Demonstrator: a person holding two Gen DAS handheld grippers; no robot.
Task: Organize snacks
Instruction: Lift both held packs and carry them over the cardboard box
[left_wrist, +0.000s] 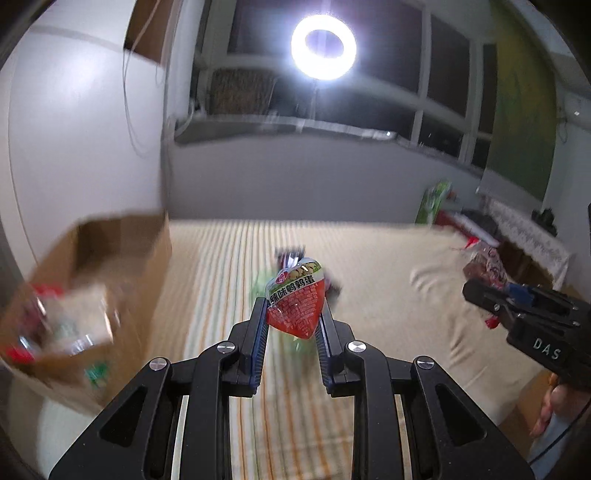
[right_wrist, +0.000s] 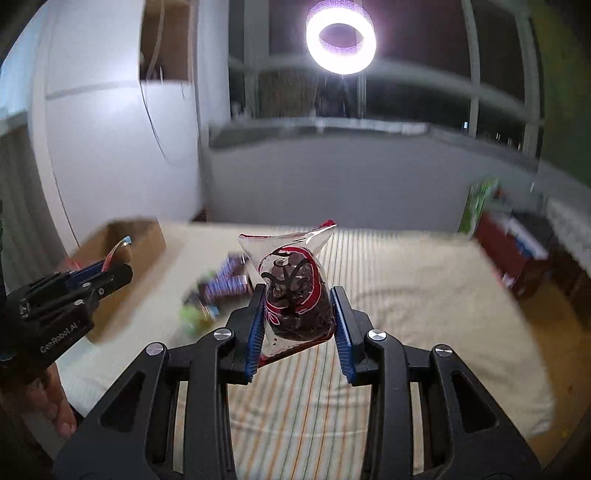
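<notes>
Left gripper clamped on red packet; right gripper clamped on dark bag. Box far left on bed.

red snack packet — "辣味鹌鹑蛋"; right gripper — "das"; left gripper — "genrobot.ai".

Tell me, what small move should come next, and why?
Probably swing the left hand-held gripper left over the open brown cardboard box. It is shut on a red quail-egg snack packet, and the box already holds snacks.
</notes>
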